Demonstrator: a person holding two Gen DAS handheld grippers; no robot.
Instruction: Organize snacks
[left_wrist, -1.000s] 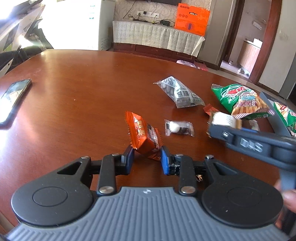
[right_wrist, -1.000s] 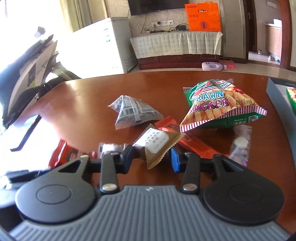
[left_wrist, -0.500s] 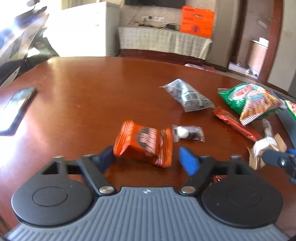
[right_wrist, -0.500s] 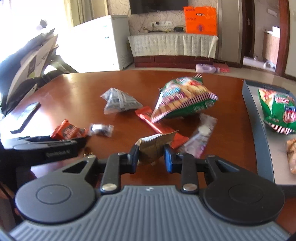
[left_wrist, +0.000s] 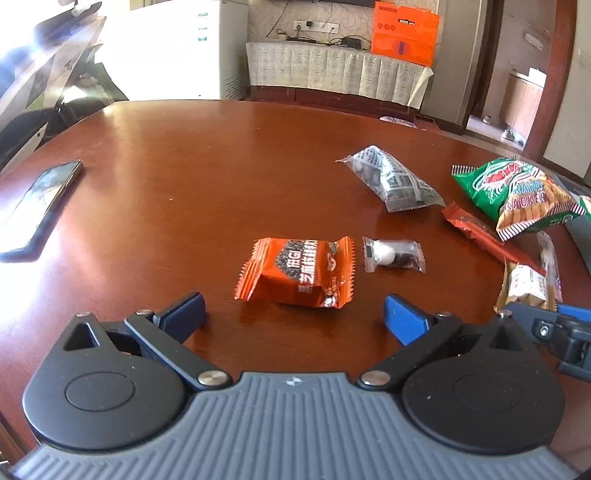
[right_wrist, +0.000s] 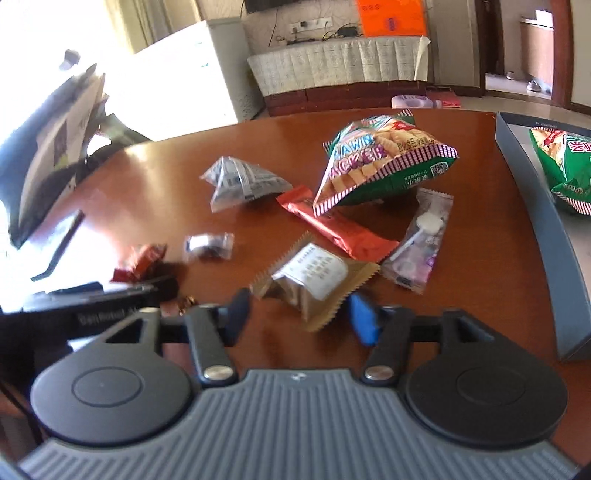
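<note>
Both grippers spread over loose snacks

We see the left gripper (left_wrist: 293, 314) wide, orange packet (left_wrist: 298, 272) lying free on the table (left_wrist: 184, 155); right gripper (right_wrist: 299, 314) parted around the tan packet (right_wrist: 314, 284), not pinching.

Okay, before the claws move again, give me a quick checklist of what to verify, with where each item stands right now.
1. Left claw open: ok, jaws spread wide.
2. Orange snack pack free of the left claw: ok, it lies flat on the table ahead of the tips.
3. Right claw open: ok, though its tips are blurred.
4. Brown snack pack free of the right claw: cannot tell; it sits between the tips, and any contact is lost in blur.
5. Grey tray has room: ok, bare floor shows beside the green bag in it.
</note>
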